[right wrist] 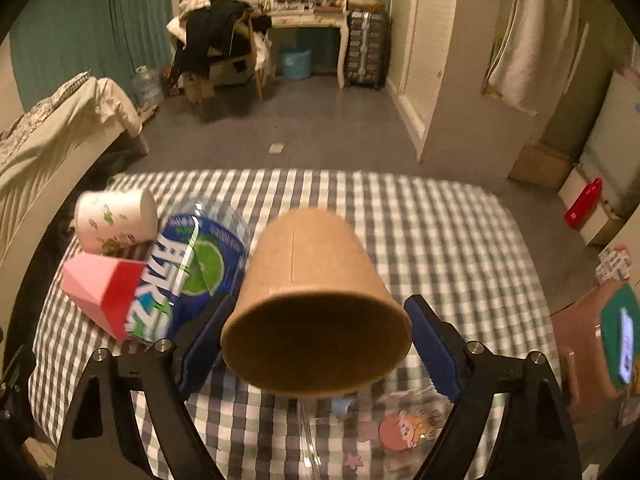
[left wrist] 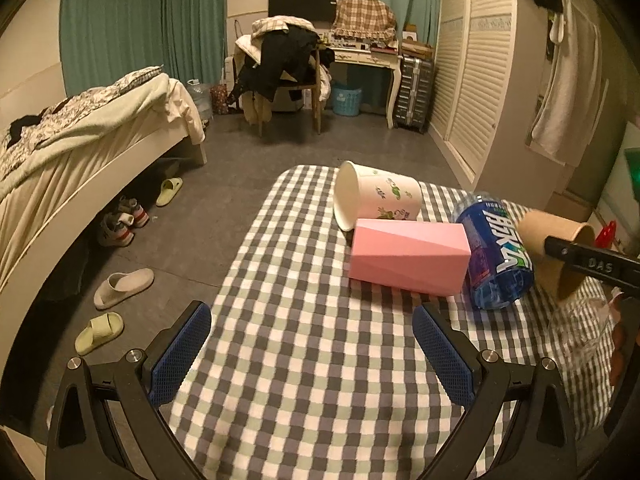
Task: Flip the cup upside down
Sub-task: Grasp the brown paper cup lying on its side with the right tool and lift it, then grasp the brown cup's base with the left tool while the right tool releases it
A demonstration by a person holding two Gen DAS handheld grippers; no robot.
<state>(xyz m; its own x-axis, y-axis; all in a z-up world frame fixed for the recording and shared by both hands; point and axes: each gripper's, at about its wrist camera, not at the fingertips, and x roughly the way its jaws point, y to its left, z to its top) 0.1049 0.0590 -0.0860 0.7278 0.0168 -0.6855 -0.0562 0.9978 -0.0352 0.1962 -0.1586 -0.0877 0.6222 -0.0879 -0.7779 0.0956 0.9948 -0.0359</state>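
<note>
A brown paper cup (right wrist: 316, 304) sits between my right gripper's (right wrist: 320, 320) blue pads (right wrist: 434, 350), lifted above the checked tablecloth (right wrist: 440, 240), tilted with its open mouth toward the camera. The pads close on its rim. In the left wrist view the same cup (left wrist: 556, 240) shows at the right edge with a black finger (left wrist: 592, 264) across it. My left gripper (left wrist: 312, 344) is open and empty over the cloth (left wrist: 300, 360), well short of the other objects.
A white flowered cup (left wrist: 376, 196), a pink box (left wrist: 408, 256) and a blue bottle (left wrist: 496, 252) lie on their sides on the table. A clear glass with a cartoon print (right wrist: 380, 432) lies below the right gripper. Bed at left, floor beyond.
</note>
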